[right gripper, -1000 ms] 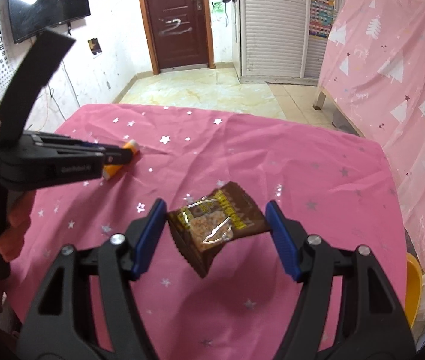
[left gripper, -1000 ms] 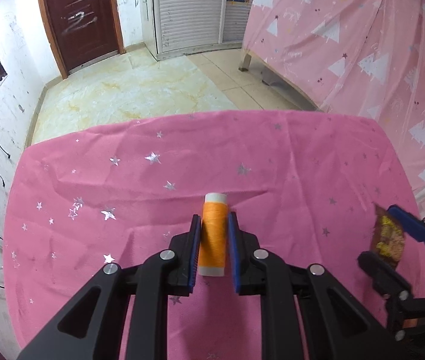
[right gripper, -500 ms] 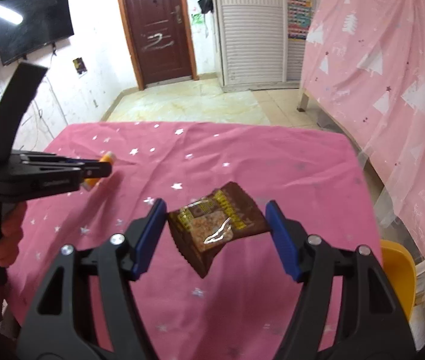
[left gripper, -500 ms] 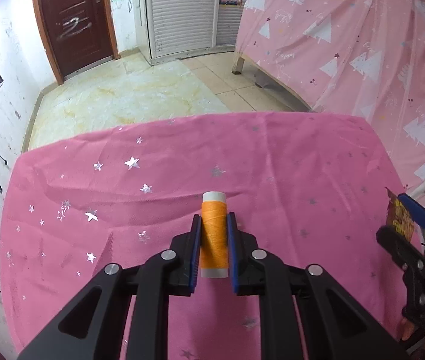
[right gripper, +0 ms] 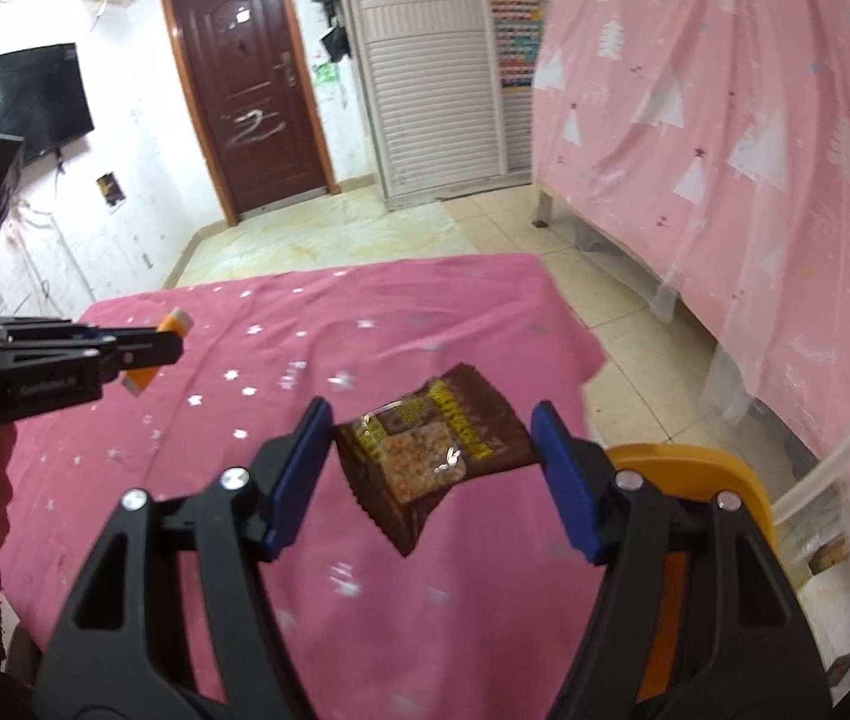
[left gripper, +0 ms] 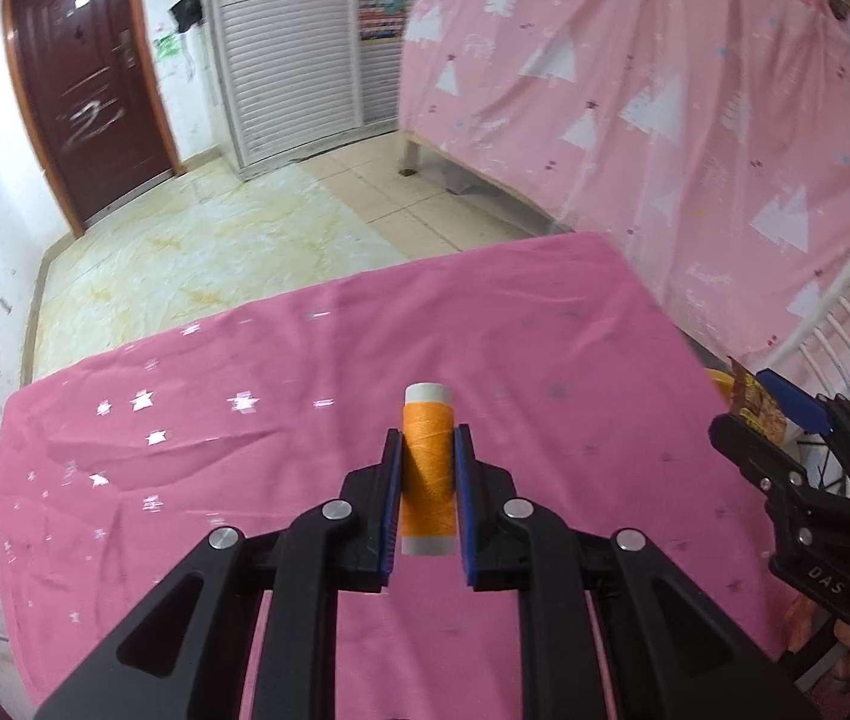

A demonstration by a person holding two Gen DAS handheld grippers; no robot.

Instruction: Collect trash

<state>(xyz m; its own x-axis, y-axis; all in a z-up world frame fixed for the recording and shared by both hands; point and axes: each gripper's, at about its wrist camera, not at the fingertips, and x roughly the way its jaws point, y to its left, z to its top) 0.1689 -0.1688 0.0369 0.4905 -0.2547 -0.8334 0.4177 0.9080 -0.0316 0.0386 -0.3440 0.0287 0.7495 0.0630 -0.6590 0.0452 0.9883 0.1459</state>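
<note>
Above the star-printed pink cloth of the desk, both tools are loaded and lifted clear of the surface. The left tool has its blue pads pressed against the sides of a small spool of orange thread on a white core, gripped across its width with the axis running forward along the fingers, so the round body cannot roll out. The right tool stands much wider, because it clasps a flat brown snack packet with yellow print and a clear window by its two opposite edges; the packet hangs tilted between the pads, one corner drooping (crinkly foil, likely to slip if the pinch eases). Just beyond the desk's right edge, beneath the right tool, sits a round orange plastic bin, only partly in view. That tool hovers near the desk's edge, close to the bin's rim, which suggests the packet is to be dropped there first. The spool, over the middle of the desk, would probably follow.
</note>
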